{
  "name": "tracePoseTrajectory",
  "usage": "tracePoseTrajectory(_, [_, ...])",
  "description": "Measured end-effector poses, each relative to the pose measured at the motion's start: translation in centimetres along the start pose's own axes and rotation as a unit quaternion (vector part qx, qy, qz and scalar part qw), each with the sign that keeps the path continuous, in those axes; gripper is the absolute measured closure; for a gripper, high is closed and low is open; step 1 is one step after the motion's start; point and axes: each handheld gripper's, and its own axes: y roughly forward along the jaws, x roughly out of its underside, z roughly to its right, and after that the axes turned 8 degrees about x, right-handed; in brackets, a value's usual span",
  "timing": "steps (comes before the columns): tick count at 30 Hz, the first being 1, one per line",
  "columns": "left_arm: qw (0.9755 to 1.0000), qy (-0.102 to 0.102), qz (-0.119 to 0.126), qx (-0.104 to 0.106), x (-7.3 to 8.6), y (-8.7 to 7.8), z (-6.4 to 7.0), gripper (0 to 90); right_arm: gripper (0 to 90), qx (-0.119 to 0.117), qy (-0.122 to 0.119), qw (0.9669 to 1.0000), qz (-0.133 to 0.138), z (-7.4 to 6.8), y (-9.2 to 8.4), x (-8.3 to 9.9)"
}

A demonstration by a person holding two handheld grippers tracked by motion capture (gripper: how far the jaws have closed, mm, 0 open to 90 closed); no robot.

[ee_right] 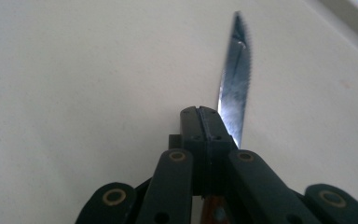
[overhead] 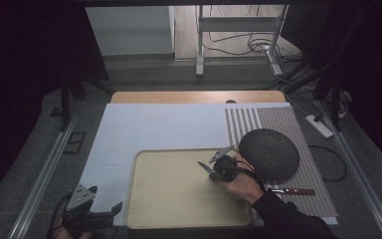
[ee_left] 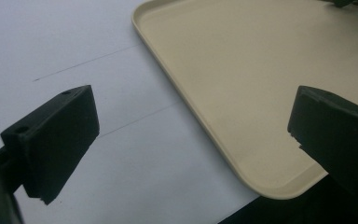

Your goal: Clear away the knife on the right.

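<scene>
My right gripper (ee_right: 200, 114) clamps knife (ee_right: 235, 79) over tray (overhead: 144, 199) | left gripper (overhead: 95, 198) apart | plate (overhead: 268, 153), second knife (overhead: 293, 191) on mat (overhead: 308, 174) | white table (overhead: 144, 124)

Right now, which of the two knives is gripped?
The serrated steel knife in the right tongs, blade out over the beige plastic tray. The other brown-handled knife lies loose on the striped grey placemat.

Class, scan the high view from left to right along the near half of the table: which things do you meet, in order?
left gripper → beige tray → right gripper holding a knife → dark round plate → wooden-handled knife
</scene>
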Motion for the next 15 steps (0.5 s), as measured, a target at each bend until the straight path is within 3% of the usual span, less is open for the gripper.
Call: tracePoseTrajectory(15, [1.0, 0.002, -0.001, 0.0, 0.0, 0.0, 0.1, 1.7, 90.0, 0.007, 0.051, 0.9986, -0.009, 2.9, -1.4, 2.5])
